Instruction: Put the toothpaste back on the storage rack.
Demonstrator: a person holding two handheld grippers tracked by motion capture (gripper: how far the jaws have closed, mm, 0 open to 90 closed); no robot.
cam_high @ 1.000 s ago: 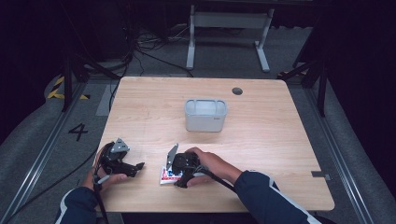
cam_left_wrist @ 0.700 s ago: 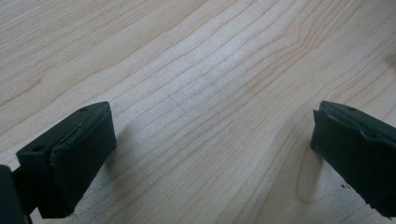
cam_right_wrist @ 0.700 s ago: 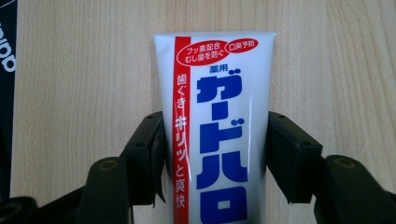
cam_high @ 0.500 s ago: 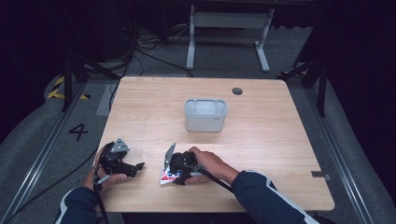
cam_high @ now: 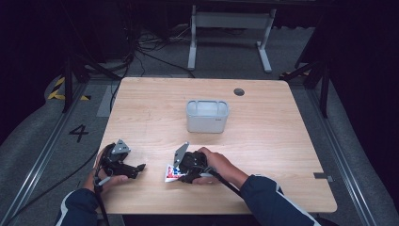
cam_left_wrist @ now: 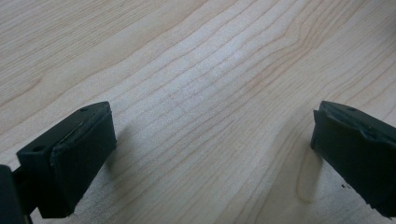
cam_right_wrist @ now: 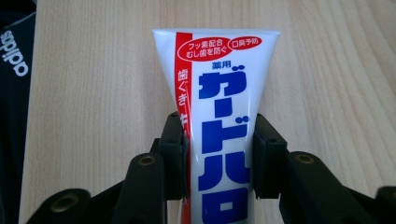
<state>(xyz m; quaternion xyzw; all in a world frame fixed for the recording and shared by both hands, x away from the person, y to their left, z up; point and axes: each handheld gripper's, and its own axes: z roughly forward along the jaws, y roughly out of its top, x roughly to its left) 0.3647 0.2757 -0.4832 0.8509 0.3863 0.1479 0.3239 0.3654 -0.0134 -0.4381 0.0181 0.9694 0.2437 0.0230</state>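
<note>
A white toothpaste tube (cam_right_wrist: 219, 116) with a red stripe and blue lettering lies on the wooden table (cam_high: 263, 141). In the right gripper view both black jaws press against its sides, so my right gripper (cam_right_wrist: 218, 154) is shut on it. From the high view that gripper (cam_high: 181, 173) sits near the front edge, with the tube's end (cam_high: 170, 173) poking out to its left. My left gripper (cam_high: 134, 170) rests at the front left, held by a hand. Its jaws stand wide apart over bare wood, so my left gripper (cam_left_wrist: 210, 154) is open.
A translucent grey plastic bin (cam_high: 207, 116) stands near the table's middle, beyond both grippers. A dark round grommet (cam_high: 239, 92) marks the far right of the tabletop. Cables and a metal stand (cam_high: 230, 28) lie on the floor behind the table.
The right gripper has shifted slightly along the front of the table with the tube between its jaws. The left gripper has stayed put.
</note>
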